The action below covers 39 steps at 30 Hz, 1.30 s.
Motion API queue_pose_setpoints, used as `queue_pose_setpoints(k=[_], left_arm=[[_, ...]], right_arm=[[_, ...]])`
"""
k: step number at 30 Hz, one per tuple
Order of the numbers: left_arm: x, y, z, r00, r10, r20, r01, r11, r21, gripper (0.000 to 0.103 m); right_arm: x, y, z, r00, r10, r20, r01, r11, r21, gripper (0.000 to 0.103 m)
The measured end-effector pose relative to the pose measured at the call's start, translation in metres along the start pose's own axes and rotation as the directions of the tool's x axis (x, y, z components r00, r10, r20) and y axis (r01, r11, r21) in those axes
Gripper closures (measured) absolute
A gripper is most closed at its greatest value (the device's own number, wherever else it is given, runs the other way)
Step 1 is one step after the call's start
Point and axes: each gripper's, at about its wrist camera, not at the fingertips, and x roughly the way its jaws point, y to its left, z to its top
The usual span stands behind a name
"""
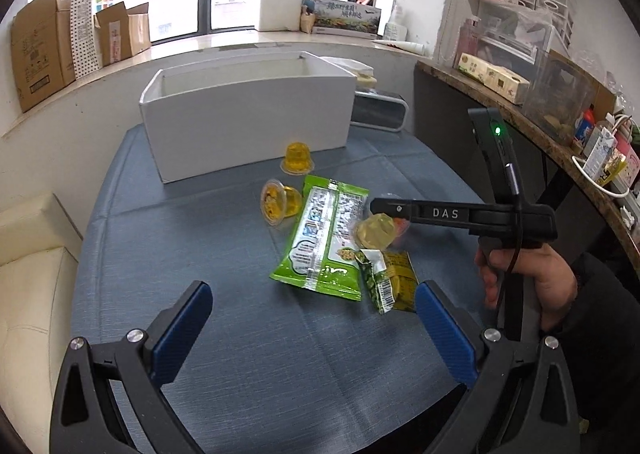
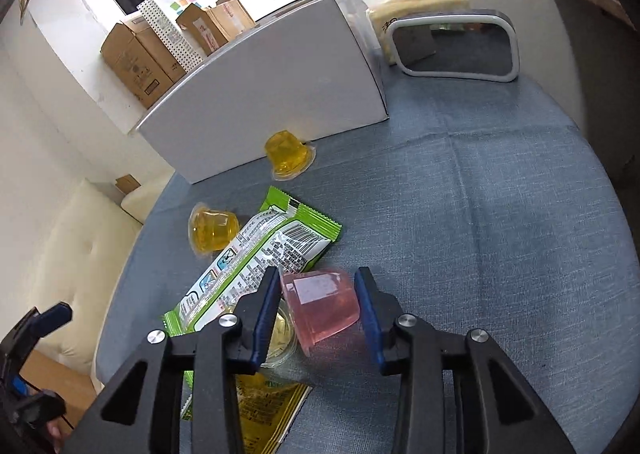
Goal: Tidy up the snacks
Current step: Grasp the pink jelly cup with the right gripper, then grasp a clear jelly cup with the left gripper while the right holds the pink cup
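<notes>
Snacks lie loose on the blue table (image 2: 500, 214), in front of the white box (image 1: 248, 126). My right gripper (image 2: 318, 310) straddles the pink jelly cup (image 2: 320, 302), which lies on its side; the pads flank it with a sliver of gap on the right, so not yet clamped. Left gripper (image 1: 312, 326) hangs wide open, holding nothing, short of the green packet (image 1: 324, 238).

Cup looks light, with a thin, slick plastic wall, likely to squirt out or dent. I'd pinch across the body near the rim, gently. Yellow cups (image 1: 297, 158) and small sachets (image 1: 390, 278) wait nearby.
</notes>
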Motion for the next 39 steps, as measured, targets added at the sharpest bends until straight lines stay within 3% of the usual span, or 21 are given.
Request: queue_pose_setpoints(k=[11,19,26,28,30,31,33,39], left_arm=[[0.047,-0.024,0.016,0.997,-0.063,-0.045,0.066,0.996,0.066,0.000],[0.102,-0.056,0.029,0.994,-0.051,-0.101,0.064,0.989,0.130,0.000],[0.130,-0.064,0.033,0.993,-0.013,-0.115,0.033,0.984,0.177,0.001],[0.132,-0.063,0.033,0.995,-0.003,-0.103,0.022,0.982,0.185,0.009],[0.131,-0.060,0.034,0.996,0.028,-0.084,-0.012,0.983,0.185,0.032],[0.129,-0.058,0.034,0.997,0.018,-0.081,-0.003,0.985,0.174,0.034],[0.124,-0.049,0.036,0.997,-0.022,-0.067,0.031,0.990,0.140,0.054],[0.118,-0.037,0.037,0.997,-0.046,-0.058,0.052,0.992,0.118,0.054]], right_arm=[[-0.053,0.002,0.004,0.994,-0.028,0.107,0.033,0.999,-0.042,0.069],[-0.108,-0.002,-0.001,0.982,-0.040,0.182,0.053,0.996,-0.066,0.069],[-0.129,-0.009,-0.010,0.979,-0.040,0.199,0.053,0.997,-0.057,0.069],[-0.129,-0.012,-0.013,0.980,-0.040,0.196,0.050,0.998,-0.049,0.069],[-0.127,-0.014,-0.015,0.981,-0.034,0.190,0.043,0.998,-0.043,0.069],[-0.125,-0.014,-0.016,0.982,-0.033,0.187,0.042,0.998,-0.040,0.069],[-0.122,-0.014,-0.017,0.983,-0.030,0.180,0.038,0.998,-0.041,0.069],[-0.115,-0.007,-0.018,0.985,-0.020,0.170,0.030,0.998,-0.054,0.069]])
